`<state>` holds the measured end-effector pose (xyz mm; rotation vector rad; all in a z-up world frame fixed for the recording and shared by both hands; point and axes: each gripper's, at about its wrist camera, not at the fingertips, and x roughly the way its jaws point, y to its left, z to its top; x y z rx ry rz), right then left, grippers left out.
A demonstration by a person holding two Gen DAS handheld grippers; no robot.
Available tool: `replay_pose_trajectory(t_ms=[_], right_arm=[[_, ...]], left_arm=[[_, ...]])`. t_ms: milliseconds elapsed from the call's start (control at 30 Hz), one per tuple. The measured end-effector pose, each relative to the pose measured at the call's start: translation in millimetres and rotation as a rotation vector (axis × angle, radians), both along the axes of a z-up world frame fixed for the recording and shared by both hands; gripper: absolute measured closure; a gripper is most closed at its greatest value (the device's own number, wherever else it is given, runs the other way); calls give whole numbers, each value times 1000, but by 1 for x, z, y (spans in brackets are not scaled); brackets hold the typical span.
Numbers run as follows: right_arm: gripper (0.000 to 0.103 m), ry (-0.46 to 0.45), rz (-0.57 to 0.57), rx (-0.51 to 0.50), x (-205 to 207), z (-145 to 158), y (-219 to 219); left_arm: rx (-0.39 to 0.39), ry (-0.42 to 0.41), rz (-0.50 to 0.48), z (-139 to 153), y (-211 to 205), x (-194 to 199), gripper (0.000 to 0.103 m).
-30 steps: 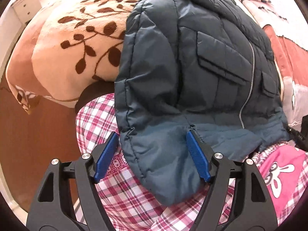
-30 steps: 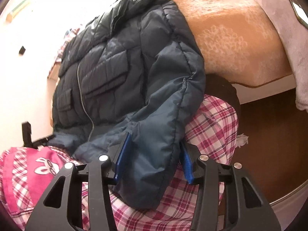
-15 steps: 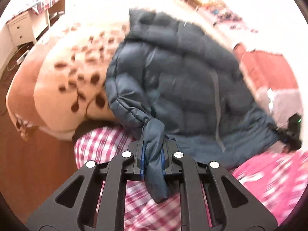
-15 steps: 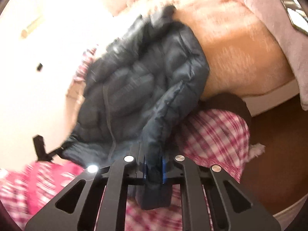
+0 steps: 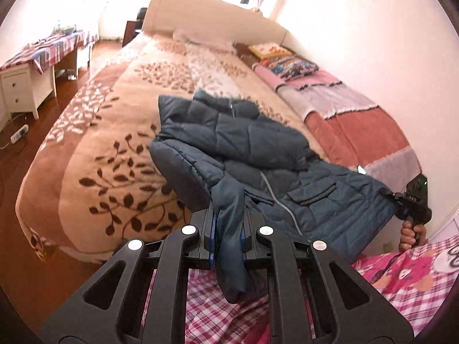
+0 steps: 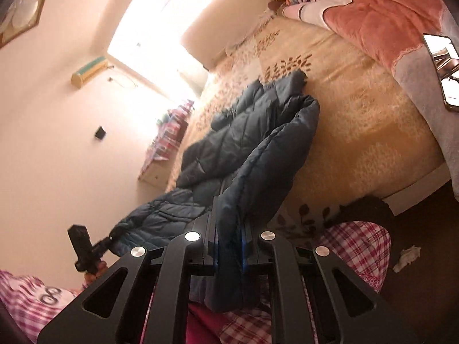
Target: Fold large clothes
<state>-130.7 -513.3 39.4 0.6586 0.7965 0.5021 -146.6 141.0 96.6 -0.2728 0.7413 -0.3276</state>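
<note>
At the foot edge of the bed (image 5: 94, 132): dark blue puffer jacket (image 5: 258, 149), zipped front up, hem end lifted clear of the leaf-print blanket (image 5: 120, 172), collar end still resting on it. Left gripper (image 5: 228, 229) fingers clenched on one cuff; right gripper (image 6: 229, 239) fingers clenched on the other. Along the bed's wall edge, a patchwork quilt (image 5: 358, 120). Beyond the opposite edge, a white nightstand (image 5: 20, 91). Below, plaid-clad legs (image 5: 218, 312).

Closing left gripper (image 5: 228, 236) and right gripper (image 6: 229, 239) onto near cuffs of blue padded jacket (image 5: 258, 154); now clamping fabric. Lifting sleeves and hem off near bed (image 5: 94, 132) edge.
</note>
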Motion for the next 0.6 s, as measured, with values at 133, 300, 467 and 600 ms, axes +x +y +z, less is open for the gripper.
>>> replay_pose_trajectory(t_ms=[133,300,467,600], right_arm=[[91,2,-35,20,-2,2,-9],[91,53,-75,30,-22,-9,-22],[91,49,-102,96,-46,-7,-31],[91,61,-113,108,-38,-13,-33]], left_arm=[[-19,-23,14,7,12,-6,91],[-46,-10,14,-4,21,-24,92],[-82,-47,-14,5,23,-45,92],[-65,-14,-6,-2,24,-38,92]])
